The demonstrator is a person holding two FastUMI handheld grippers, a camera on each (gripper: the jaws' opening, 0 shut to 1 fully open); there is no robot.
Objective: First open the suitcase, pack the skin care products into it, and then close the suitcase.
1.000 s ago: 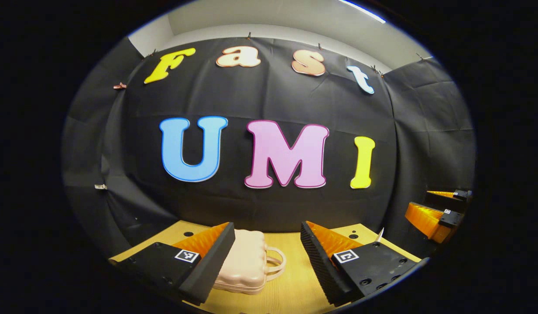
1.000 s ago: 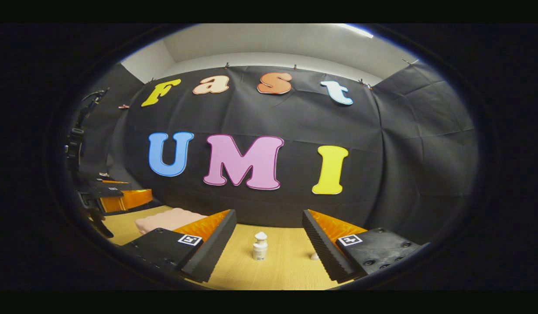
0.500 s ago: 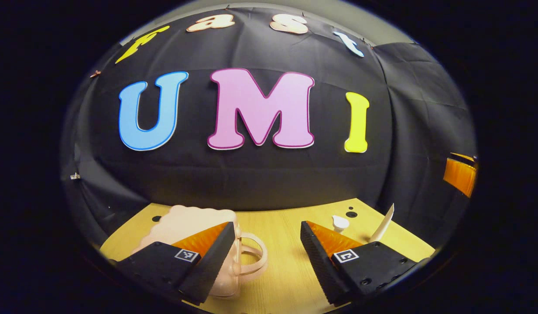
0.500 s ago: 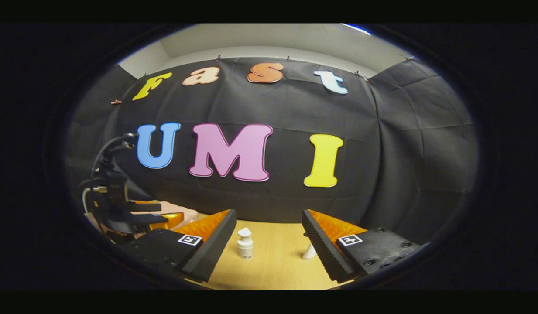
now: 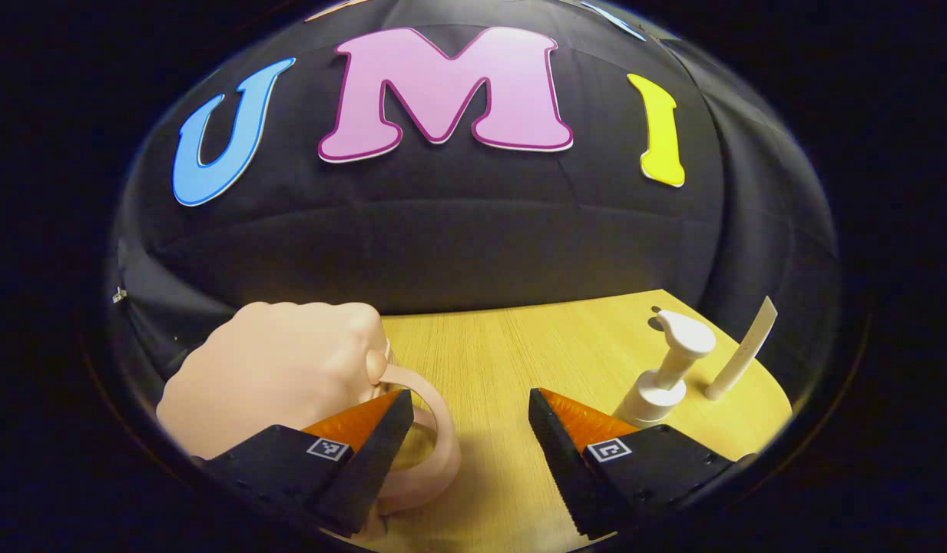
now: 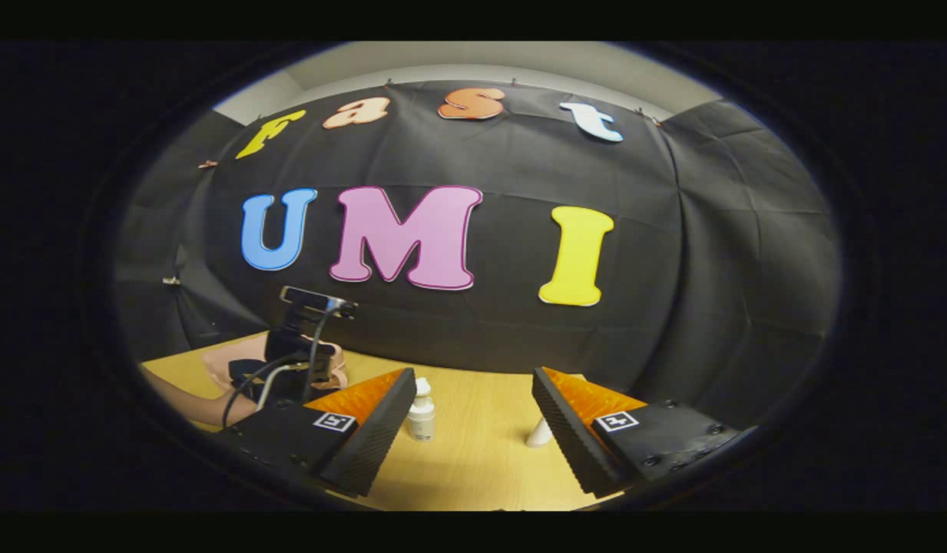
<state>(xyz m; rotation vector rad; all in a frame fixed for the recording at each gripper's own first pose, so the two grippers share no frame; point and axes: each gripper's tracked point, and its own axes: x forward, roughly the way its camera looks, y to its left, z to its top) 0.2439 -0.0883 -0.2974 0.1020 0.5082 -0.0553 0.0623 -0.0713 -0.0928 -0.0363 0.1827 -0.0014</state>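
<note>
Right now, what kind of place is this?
Probably a recording booth: black cloth wall, light wooden table holding a small closed pink suitcase and a white pump bottle, with handheld grippers working over them.

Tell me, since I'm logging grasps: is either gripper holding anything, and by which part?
Nothing is held. The left gripper is open at the suitcase handle; the right gripper is open too.

Suitcase point(image 5: 273, 369): smooth, matt pink plastic shell. Table point(image 5: 519, 346): light wood-grain surface, satin. Pump bottle point(image 5: 661, 376): glossy white plastic. Booth wall point(image 6: 711, 269): creased matt cloth.
</note>
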